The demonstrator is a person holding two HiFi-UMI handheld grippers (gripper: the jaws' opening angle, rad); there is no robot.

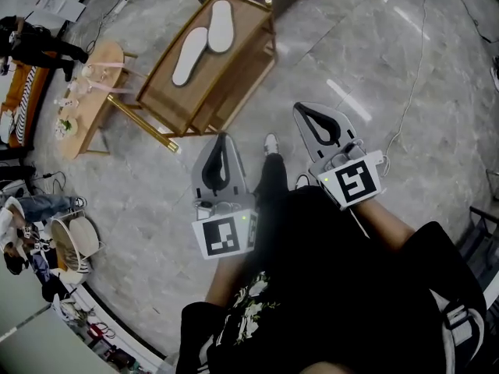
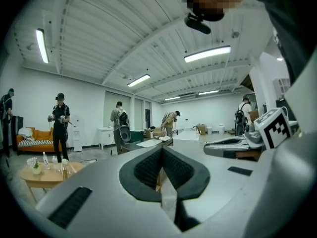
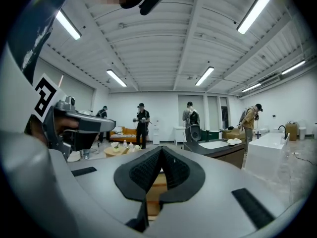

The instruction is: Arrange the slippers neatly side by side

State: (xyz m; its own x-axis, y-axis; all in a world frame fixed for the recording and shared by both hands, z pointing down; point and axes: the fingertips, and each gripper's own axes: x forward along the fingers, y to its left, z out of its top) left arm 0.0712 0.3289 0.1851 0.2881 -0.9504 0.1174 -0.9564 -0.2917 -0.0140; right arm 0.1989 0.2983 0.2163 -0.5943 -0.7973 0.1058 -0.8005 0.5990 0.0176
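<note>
- left gripper (image 1: 224, 140) and right gripper (image 1: 302, 111) both have their jaws pressed together, with nothing between them.
- the nearer slipper (image 1: 189, 56) and farther slipper (image 1: 221, 26) lie on the wooden rack (image 1: 243, 53), well ahead and left of both grippers.
- their long axes run parallel, diagonally up-right in the head view, and they lie staggered rather than level.

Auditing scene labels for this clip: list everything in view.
slippers: two, white, on the rack top
rack: one, wooden, ahead on the floor
round table: one, wooden, left of rack
sofa: one, orange, far left
floor: grey marble, all around
bystanders: several, dark clothes, far side
shoe: one, white, between the tongs
left tongs: one, grey, shut, empty
right tongs: one, grey, shut, empty
</note>
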